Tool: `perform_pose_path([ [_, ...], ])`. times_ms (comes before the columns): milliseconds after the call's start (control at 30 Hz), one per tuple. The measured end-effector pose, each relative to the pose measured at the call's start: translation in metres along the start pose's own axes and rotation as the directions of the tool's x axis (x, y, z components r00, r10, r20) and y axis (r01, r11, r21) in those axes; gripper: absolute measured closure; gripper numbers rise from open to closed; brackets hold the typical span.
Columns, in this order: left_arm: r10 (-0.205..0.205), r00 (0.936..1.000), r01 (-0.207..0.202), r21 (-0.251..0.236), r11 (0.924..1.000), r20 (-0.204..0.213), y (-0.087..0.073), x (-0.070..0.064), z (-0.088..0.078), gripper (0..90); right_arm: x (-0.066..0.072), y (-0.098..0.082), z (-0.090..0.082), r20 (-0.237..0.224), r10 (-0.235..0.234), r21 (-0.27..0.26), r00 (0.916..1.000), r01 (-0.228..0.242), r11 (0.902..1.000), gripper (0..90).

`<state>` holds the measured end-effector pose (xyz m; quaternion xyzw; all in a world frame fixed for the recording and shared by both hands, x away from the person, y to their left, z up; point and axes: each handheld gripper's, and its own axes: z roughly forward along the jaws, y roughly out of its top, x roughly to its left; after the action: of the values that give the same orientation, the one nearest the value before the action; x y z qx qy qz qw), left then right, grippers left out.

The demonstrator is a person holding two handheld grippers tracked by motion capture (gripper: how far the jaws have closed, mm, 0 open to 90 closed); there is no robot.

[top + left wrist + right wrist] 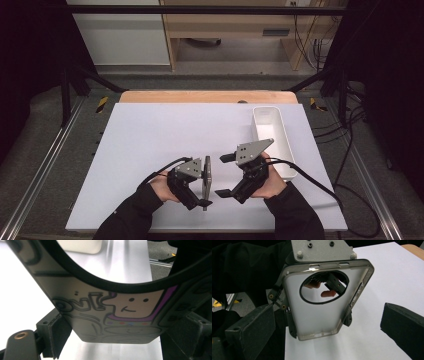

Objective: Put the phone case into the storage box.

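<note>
A clear phone case point(206, 175) with a round camera hole stands on its edge above the white mat, near the front middle. My left gripper point(204, 184) is shut on it across its width. In the left gripper view the case's printed back point(110, 312) shows a cartoon face, with the pads point(57, 336) pressed against its sides. My right gripper point(225, 175) is open just right of the case, jaws spread and facing it. The right gripper view looks into the case's frosted inside point(319, 315), with that gripper's point(327, 336) jaws wide apart on either side and apart from it.
A white mat point(150, 135) covers the tabletop. A long white bin point(280, 150) stands at the mat's right side, just behind my right hand. Cables point(325, 187) trail off to the right. Metal frame rails point(45, 160) run along both sides of the table.
</note>
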<state>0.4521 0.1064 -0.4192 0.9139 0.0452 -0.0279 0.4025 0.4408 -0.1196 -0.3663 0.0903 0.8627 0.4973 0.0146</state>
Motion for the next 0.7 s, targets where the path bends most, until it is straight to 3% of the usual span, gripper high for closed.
perform_pose_path([
  [533, 0.027, 0.9993, -0.027, -0.003, 0.9996, 0.025, 0.01, -0.003, 0.01, 11.6, 0.0, -0.004, 0.014, -0.032, 0.016, -0.016, 0.9994, -0.016, 0.9997, 0.6],
  [700, 0.034, 0.9987, -0.034, 0.005, 0.9994, 0.037, 0.012, -0.004, 0.013, 11.6, 0.0, -0.004, 0.015, -0.051, 0.013, -0.024, 0.9986, -0.014, 0.9996, 4.6],
])
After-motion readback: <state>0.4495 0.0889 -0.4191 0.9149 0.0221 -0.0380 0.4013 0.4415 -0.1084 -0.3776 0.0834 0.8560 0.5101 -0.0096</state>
